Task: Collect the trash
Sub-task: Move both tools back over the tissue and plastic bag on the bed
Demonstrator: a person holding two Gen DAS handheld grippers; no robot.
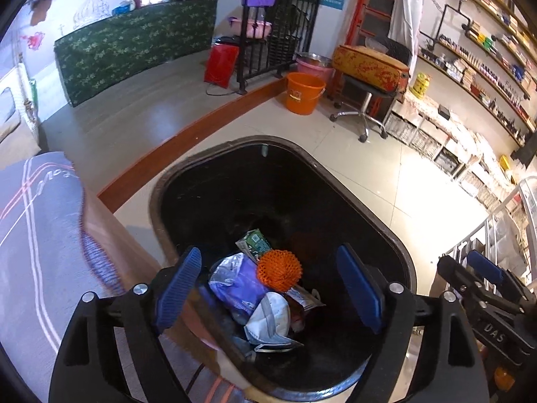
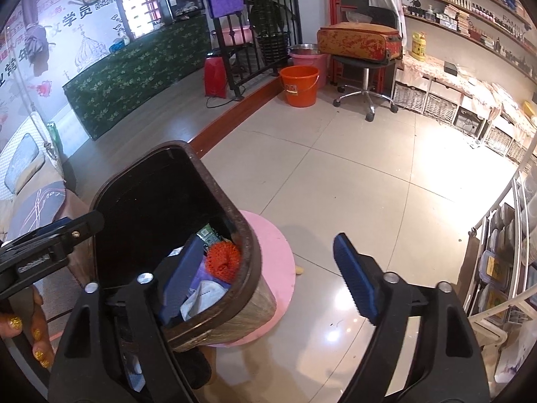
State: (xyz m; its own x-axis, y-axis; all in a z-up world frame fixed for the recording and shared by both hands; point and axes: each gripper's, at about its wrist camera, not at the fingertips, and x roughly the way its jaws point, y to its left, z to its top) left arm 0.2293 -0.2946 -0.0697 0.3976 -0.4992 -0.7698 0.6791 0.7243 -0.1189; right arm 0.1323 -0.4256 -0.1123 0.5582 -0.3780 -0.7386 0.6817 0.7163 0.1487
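Note:
A black trash bin (image 1: 265, 139) stands open below my left gripper (image 1: 268, 250), whose blue pads are wide apart with nothing held between them. Inside the bin lie an orange foam net (image 1: 279, 270), a purple wrapper (image 1: 240, 283), a white face mask (image 1: 270, 315) and a green packet (image 1: 256, 240). My right gripper (image 2: 266, 238) is open too, one finger over the bin's mouth and the other over the floor, with the bin's rim (image 2: 231, 208) between them in view and untouched. The right gripper (image 1: 483, 268) shows at the right edge of the left wrist view.
The bin rests on a round pink base (image 2: 278, 252) on pale floor tiles. A small yellowish scrap (image 2: 299, 270) lies beside it. An orange bucket (image 2: 298, 85), a swivel chair (image 2: 365, 95) with a suitcase, a wooden step (image 1: 188, 147) and wire shelving (image 2: 496, 258) surround the spot.

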